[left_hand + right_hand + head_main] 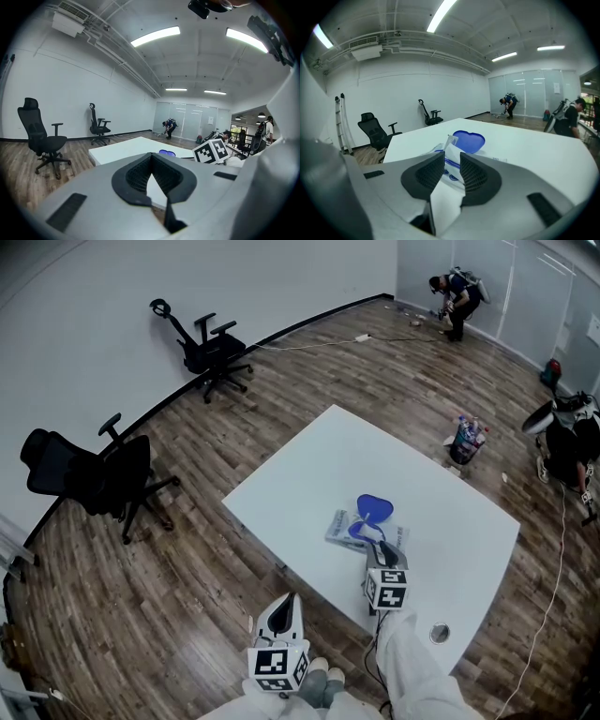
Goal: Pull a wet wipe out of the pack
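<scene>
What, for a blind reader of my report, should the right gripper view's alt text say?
The right gripper is shut on a white wipe that rises from the pack on a white table, with the pack's blue lid open behind it. Two office chairs stand by the far wall.

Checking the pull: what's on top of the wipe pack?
A white wet wipe, between the right gripper's jaws; blue lid open behind. The pack's opening is covered.
</scene>
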Demonstrator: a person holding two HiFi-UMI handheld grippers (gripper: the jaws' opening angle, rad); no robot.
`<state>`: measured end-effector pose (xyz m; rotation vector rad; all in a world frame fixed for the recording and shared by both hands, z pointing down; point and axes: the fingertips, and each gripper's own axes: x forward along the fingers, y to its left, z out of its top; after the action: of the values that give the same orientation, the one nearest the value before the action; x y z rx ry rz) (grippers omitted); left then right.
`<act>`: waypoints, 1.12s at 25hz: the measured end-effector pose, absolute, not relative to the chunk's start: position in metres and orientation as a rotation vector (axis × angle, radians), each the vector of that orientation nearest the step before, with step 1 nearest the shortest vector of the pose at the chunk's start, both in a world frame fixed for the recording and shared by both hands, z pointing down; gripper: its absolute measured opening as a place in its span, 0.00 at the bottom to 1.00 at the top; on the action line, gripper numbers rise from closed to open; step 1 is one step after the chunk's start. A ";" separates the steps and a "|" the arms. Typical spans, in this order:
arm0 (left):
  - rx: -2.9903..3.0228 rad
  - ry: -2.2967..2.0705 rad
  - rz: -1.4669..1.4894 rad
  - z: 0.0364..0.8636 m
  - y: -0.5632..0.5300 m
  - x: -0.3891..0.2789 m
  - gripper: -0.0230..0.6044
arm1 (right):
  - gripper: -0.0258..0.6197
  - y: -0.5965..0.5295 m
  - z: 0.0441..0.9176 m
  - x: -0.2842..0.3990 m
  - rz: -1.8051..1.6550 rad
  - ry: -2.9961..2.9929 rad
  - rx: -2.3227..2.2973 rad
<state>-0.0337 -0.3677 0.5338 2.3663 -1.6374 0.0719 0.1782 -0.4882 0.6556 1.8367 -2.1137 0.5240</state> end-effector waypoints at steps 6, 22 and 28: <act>2.358 -1.649 0.072 0.535 -0.372 -0.036 0.04 | 0.17 -0.500 0.658 0.181 0.547 -2.113 1.836; 2.325 -1.653 0.087 0.541 -0.382 -0.038 0.04 | 0.17 -0.515 0.668 0.184 0.537 -2.050 1.817; 2.306 -1.663 0.091 0.547 -0.381 -0.043 0.04 | 0.17 -0.518 0.671 0.187 0.547 -2.031 1.832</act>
<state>-0.0426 -0.3813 0.5467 2.3056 -1.6632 0.0909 0.1870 -0.5180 0.6711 1.8321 -2.0305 0.5466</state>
